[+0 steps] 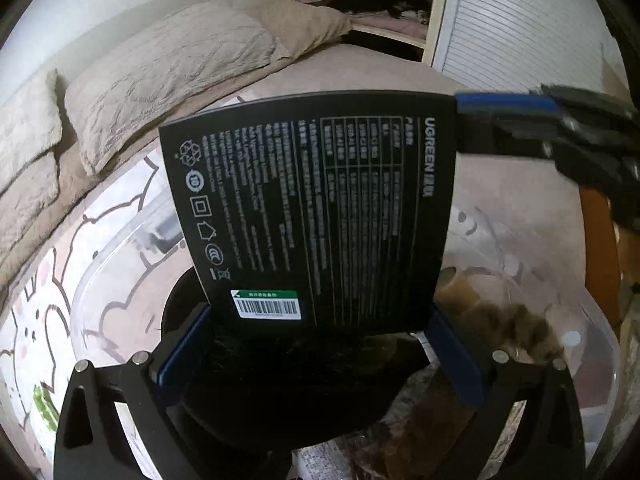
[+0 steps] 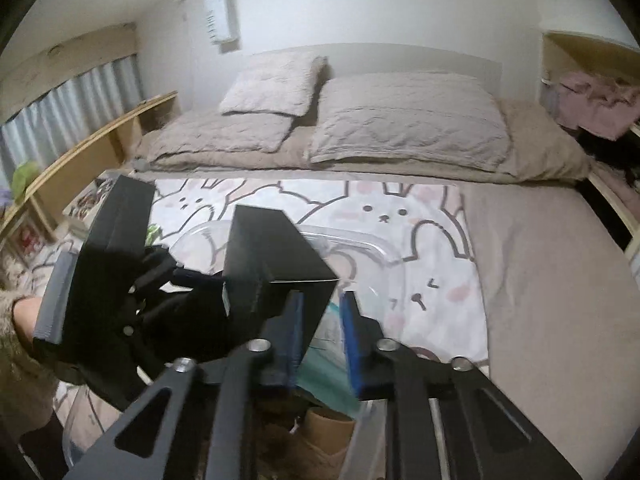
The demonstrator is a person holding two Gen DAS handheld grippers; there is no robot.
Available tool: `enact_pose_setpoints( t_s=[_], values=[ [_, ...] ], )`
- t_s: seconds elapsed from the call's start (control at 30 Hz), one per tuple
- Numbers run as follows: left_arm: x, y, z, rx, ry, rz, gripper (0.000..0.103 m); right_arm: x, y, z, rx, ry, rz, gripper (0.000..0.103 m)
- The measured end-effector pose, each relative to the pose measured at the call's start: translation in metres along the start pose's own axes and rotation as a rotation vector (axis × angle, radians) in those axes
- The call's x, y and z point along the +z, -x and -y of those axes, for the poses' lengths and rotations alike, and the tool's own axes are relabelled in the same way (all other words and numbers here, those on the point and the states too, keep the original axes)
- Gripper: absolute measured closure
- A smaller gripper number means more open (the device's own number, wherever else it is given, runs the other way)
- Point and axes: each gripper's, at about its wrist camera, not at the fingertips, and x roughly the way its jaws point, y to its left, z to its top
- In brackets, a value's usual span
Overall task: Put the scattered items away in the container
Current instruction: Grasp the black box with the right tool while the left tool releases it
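Observation:
A flat black UGREEN box (image 1: 316, 200) stands upright over a clear plastic tub (image 1: 100, 264), printed side toward the left wrist camera. My left gripper (image 1: 320, 320) is shut on its lower end, one blue pad on each side. In the right wrist view the same box (image 2: 280, 248) is seen edge-on above the tub's rim (image 2: 360, 244). My right gripper (image 2: 322, 304) is closed to a narrow slit with nothing clamped, its left pad against the box's side. From the left it shows as the right gripper (image 1: 464, 120) at the box's upper right corner.
The tub lies on a rabbit-print sheet (image 2: 384, 216) on a bed and holds a brown furry item (image 1: 516, 324), a cardboard roll (image 1: 456, 284) and a teal pack (image 2: 328, 344). Pillows (image 2: 408, 124) lie behind, a wooden shelf (image 2: 80, 152) stands left, and a hand (image 2: 24, 316) is at the left edge.

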Motion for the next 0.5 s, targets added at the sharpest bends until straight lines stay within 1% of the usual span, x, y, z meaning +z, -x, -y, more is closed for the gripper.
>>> enact_pose_setpoints(
  t_s=[0.07, 0.13, 0.27, 0.33, 0.4, 0.5],
  values=[
    [-0.001, 0.005, -0.005, -0.011, 0.0, 0.012, 0.0, -0.001, 0.001, -0.005, 0.001, 0.024, 0.002, 0.085],
    [-0.003, 0.01, -0.009, -0.012, -0.003, 0.019, 0.0, -0.001, 0.007, -0.008, 0.004, 0.039, 0.021, 0.085],
    [-0.002, 0.021, -0.012, -0.006, -0.017, 0.023, 0.0, 0.004, 0.024, -0.012, 0.036, 0.046, 0.074, 0.085],
    [0.0, 0.025, -0.011, -0.005, -0.028, 0.03, 0.0, 0.007, 0.029, -0.016, 0.052, 0.056, 0.085, 0.085],
    [0.002, 0.028, -0.007, -0.011, -0.039, 0.037, 0.0, 0.01, 0.025, -0.023, 0.056, 0.079, 0.065, 0.085],
    [0.004, 0.025, 0.003, -0.014, -0.071, 0.042, 0.0, 0.01, 0.007, -0.026, 0.046, 0.096, -0.008, 0.085]
  ],
)
